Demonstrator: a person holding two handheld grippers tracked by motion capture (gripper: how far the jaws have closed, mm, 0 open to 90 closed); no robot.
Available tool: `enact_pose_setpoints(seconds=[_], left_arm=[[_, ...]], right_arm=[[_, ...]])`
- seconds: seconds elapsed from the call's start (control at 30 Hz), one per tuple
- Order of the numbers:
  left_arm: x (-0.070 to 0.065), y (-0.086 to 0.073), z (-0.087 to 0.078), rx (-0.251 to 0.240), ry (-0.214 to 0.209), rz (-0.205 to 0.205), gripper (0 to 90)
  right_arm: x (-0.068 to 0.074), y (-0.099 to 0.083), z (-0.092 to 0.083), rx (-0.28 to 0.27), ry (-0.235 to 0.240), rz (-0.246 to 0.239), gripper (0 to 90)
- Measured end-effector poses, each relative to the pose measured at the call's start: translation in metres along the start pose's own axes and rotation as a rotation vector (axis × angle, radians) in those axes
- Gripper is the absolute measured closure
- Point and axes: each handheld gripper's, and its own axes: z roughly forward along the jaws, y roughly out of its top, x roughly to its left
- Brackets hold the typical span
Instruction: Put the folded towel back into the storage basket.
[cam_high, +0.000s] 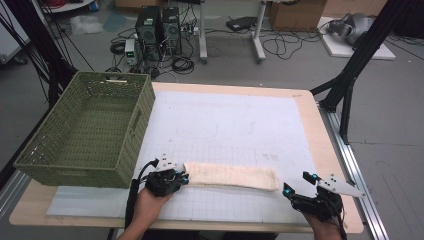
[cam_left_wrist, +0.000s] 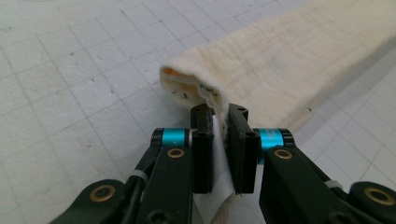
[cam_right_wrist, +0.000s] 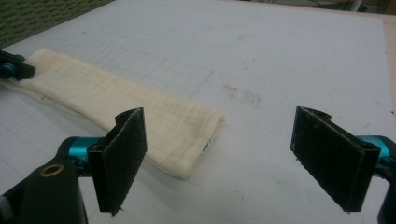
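left end of folded cloth (cam_high: 231, 176) seized; right end free.
left gripper (cam_left_wrist: 219, 122) clamped on cloth; right gripper (cam_right_wrist: 219, 154) apart, just short of it.

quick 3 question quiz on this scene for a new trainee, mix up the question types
1. True or false: the left gripper has its fingers closed on one end of the folded cream cloth.
2. Multiple choice: the right gripper is A) clamped on the cloth, B) open and apart from the cloth, C) inside the basket.
3. Short answer: what stands at the left edge of the table, and what colour is it?

Key
1. True. The left gripper view shows the cloth's edge pinched between the pads.
2. B. Its fingers stand wide, just short of the cloth's other end.
3. A green woven basket.
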Motion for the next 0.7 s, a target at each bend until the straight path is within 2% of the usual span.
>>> enact_pose_setpoints(seconds=[0.07,0.2,0.4,0.47,0.7], left_arm=[[0.001,0.0,0.0,-0.002,-0.005,-0.007,80.7],[0.002,0.0,0.0,-0.004,-0.011,-0.006,80.7],[0.003,0.0,0.0,-0.002,-0.015,-0.008,80.7],[0.002,0.0,0.0,-0.003,-0.01,-0.008,80.7],[0.002,-0.001,0.0,-0.006,-0.009,-0.003,80.5]], right_arm=[[0.002,0.002,-0.003,-0.027,-0.007,-0.038,17.0],[0.003,0.004,-0.007,-0.058,-0.029,-0.032,17.0],[0.001,0.001,-0.002,-0.037,-0.029,-0.024,19.5],[0.003,-0.001,0.0,-0.038,-0.016,-0.046,25.0],[0.005,-0.003,0.008,-0.009,-0.019,-0.04,25.0]])
